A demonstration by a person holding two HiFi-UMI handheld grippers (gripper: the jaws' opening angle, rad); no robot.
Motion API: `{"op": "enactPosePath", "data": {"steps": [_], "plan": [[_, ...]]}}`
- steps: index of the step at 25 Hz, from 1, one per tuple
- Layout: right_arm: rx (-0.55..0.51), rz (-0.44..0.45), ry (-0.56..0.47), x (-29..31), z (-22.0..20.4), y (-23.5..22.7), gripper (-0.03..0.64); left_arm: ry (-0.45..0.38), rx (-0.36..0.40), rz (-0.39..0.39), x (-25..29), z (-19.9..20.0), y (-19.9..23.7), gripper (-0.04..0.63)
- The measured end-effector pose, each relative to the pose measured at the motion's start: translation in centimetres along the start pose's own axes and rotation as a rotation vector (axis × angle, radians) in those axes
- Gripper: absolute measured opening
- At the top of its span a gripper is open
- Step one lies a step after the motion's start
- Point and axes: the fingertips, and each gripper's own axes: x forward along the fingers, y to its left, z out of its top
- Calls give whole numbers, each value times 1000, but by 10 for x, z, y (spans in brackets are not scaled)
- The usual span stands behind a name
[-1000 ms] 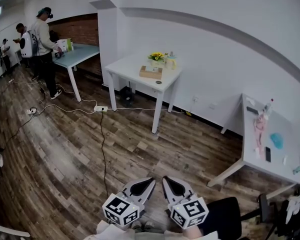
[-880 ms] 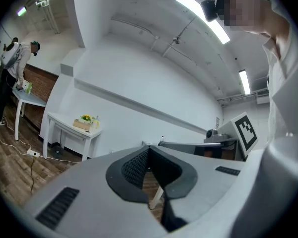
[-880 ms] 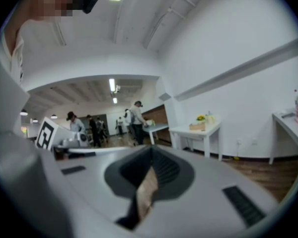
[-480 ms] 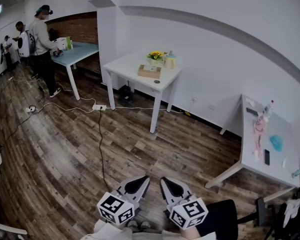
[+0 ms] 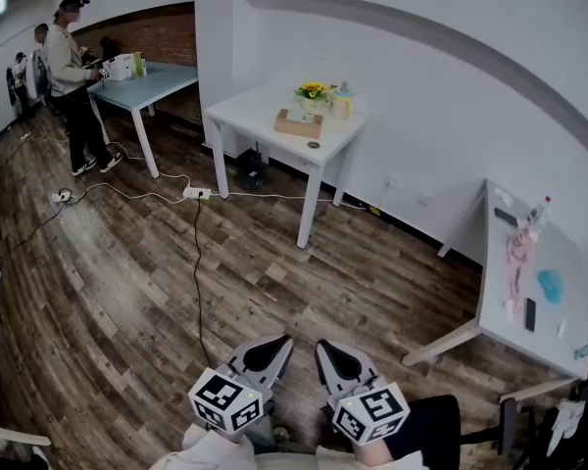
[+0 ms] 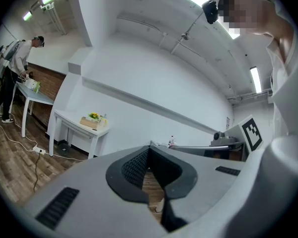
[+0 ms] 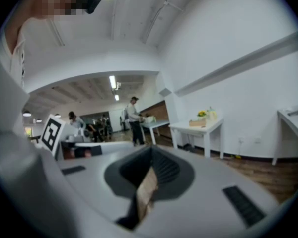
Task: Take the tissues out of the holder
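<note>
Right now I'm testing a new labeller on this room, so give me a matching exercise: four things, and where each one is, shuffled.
1 wooden box
2 power strip
3 standing person
4 pale blue object

A beside the blue table
B on the right-hand table
C on the white table, next to the flowers
D on the wooden floor

Pairs: 1-C, 2-D, 3-A, 4-B.

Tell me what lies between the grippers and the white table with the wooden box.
In the head view, wood floor separates the left gripper and right gripper from the white table; a black cable runs along it from a power strip.
</note>
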Motion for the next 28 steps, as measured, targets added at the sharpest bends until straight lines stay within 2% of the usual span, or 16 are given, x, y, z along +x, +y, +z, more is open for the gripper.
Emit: {"op": "enactPosePath", "data": {"steps": [5, 11, 18, 22, 28], "plan": [[-29, -4, -15, 48, 18, -23, 11, -8, -4, -17, 34, 9, 38, 14], [-51, -30, -29, 131, 50, -58, 11, -21, 5, -38, 88, 46, 115, 14], [-70, -74, -88, 228, 100, -92, 11, -20, 49, -124, 147, 94, 189, 14], [-53, -90, -86, 264, 103, -105, 11, -21, 43, -138, 167, 102, 223, 14], [-37, -106, -47, 303, 104, -132, 11, 28, 21, -127, 197, 96, 263, 14]]}}
